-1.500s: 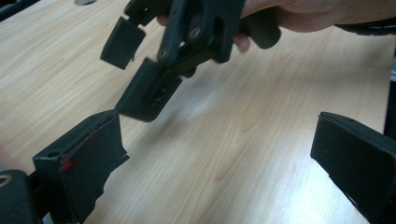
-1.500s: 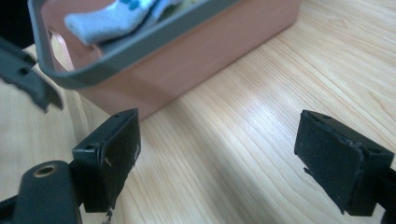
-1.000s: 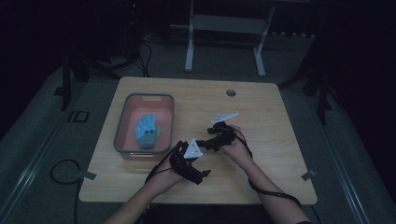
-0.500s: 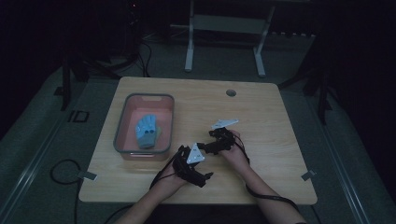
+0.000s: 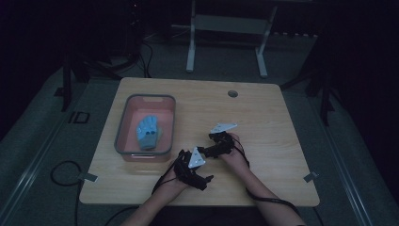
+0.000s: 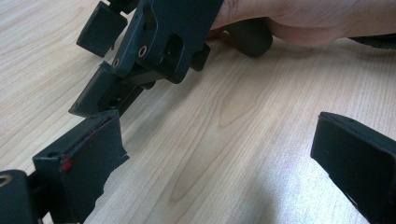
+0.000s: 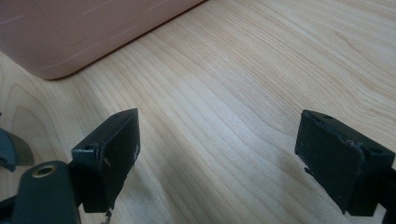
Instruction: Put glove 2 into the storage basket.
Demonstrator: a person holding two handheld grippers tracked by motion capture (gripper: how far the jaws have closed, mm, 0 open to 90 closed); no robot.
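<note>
One pink plastic tub with a grey rim (image 5: pixel 123 123) sits on the pale wooden table (image 5: pixel 263 108), holding a single light-blue cloth (image 5: pixel 148 132). Just to its right, the left gripper (image 5: pixel 205 179) and right gripper (image 5: pixel 201 151) rest low over bare wood, close together. Both have their jaws spread wide apart, gripping nothing.

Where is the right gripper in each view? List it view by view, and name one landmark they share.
High view: right gripper at lower centre of the table, in the person's hand, jaws pointing left.
Left gripper view: upper left, jaws apart, low over the wood.
Right gripper view: its own two jaws rise from the bottom, wide apart.
Shared landmark: the pale wooden table under it.
</note>
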